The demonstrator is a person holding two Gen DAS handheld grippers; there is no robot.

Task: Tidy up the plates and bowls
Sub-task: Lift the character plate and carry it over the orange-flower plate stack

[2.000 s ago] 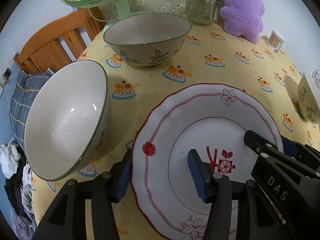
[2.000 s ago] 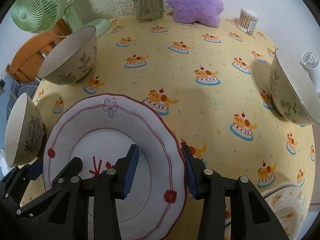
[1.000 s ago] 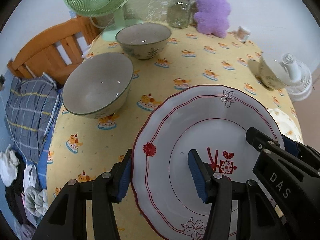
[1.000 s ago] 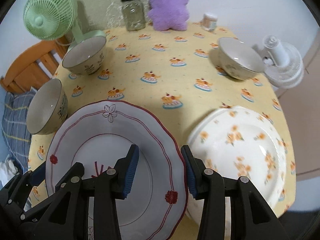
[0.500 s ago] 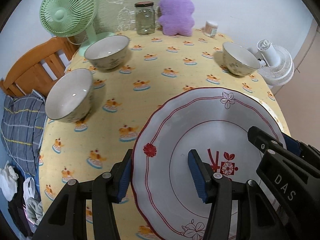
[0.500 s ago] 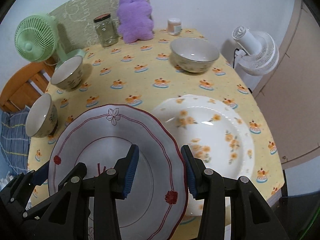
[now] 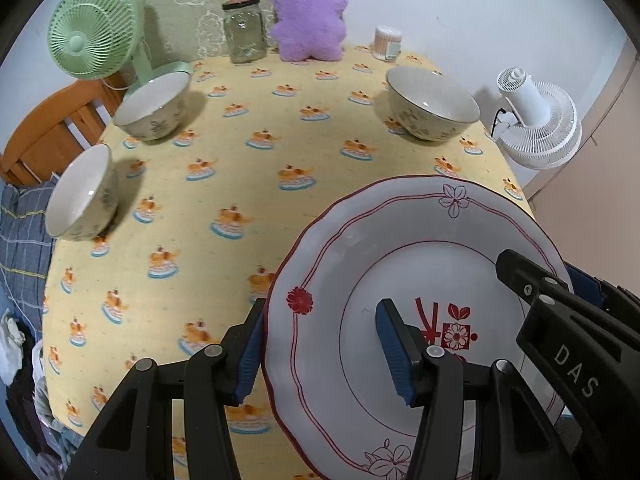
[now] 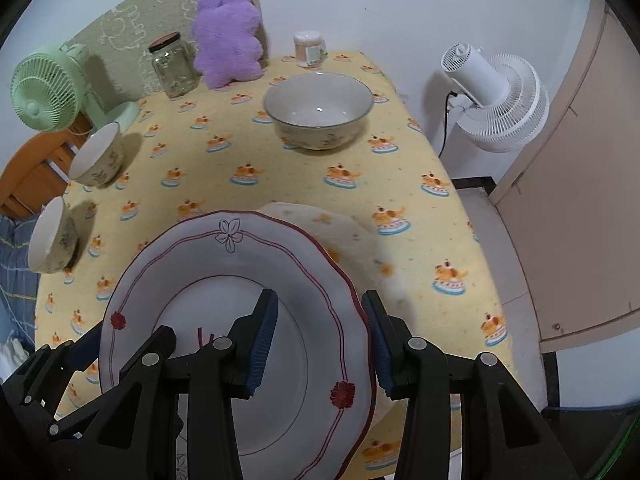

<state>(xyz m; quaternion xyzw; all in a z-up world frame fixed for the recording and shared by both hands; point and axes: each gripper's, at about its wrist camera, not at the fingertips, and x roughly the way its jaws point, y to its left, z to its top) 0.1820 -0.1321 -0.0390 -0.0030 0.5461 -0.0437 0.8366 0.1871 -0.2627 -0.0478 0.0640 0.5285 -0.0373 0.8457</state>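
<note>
Yellow-clothed worktop (image 8: 304,184) holds three scattered, unstacked bowls; left gripper (image 7: 324,354) and right gripper (image 8: 320,340) each pinch the red-trimmed plate (image 8: 240,280) above the orange-flowered plate (image 8: 340,228).

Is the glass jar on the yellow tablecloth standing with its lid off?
No. The clear glass jar beside the purple plush toy has its dark lid on.

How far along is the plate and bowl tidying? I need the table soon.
Nothing looks finished. In hand: both grippers, left and right, clamp opposite rims of the red-trimmed plate, held above the orange-flowered plate, seemingly for stacking. Left: three bowls stand apart, one at the right, two at the left.
</note>
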